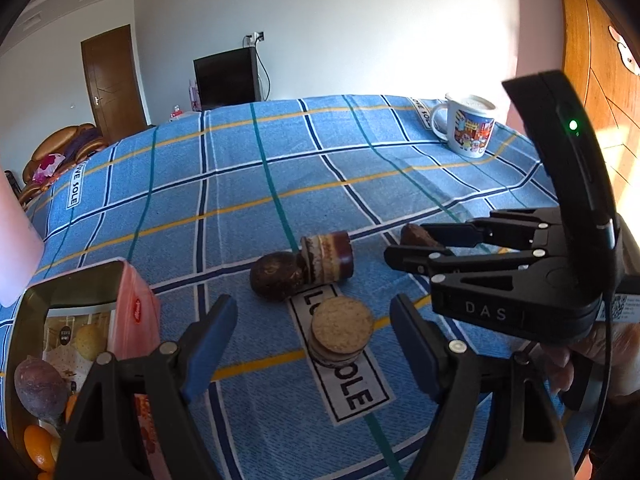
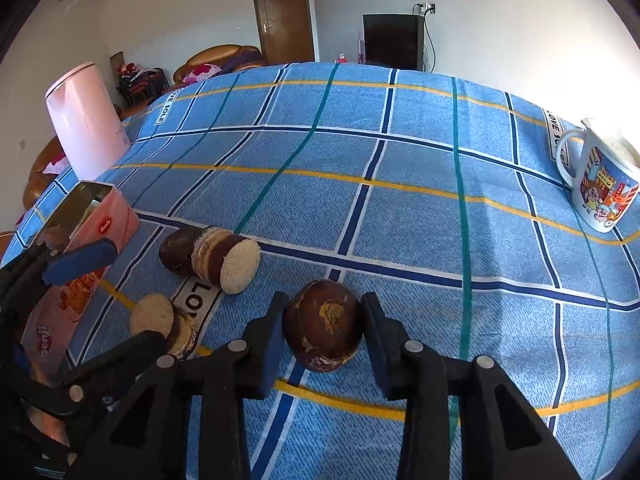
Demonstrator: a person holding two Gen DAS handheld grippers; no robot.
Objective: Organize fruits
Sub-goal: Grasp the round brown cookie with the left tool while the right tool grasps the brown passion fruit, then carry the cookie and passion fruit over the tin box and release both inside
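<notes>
The right gripper (image 2: 323, 330) pinches a round brown passion fruit (image 2: 323, 325) resting on the blue checked tablecloth (image 2: 400, 208), while the left gripper (image 1: 314, 330) hovers spread over a biscuit stack (image 1: 341, 332) (the smooth fruit could roll free if lifted off-centre).

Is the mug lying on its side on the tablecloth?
No, the mug stands upright on the blue checked tablecloth, handle out to one side and its rim facing up.
</notes>
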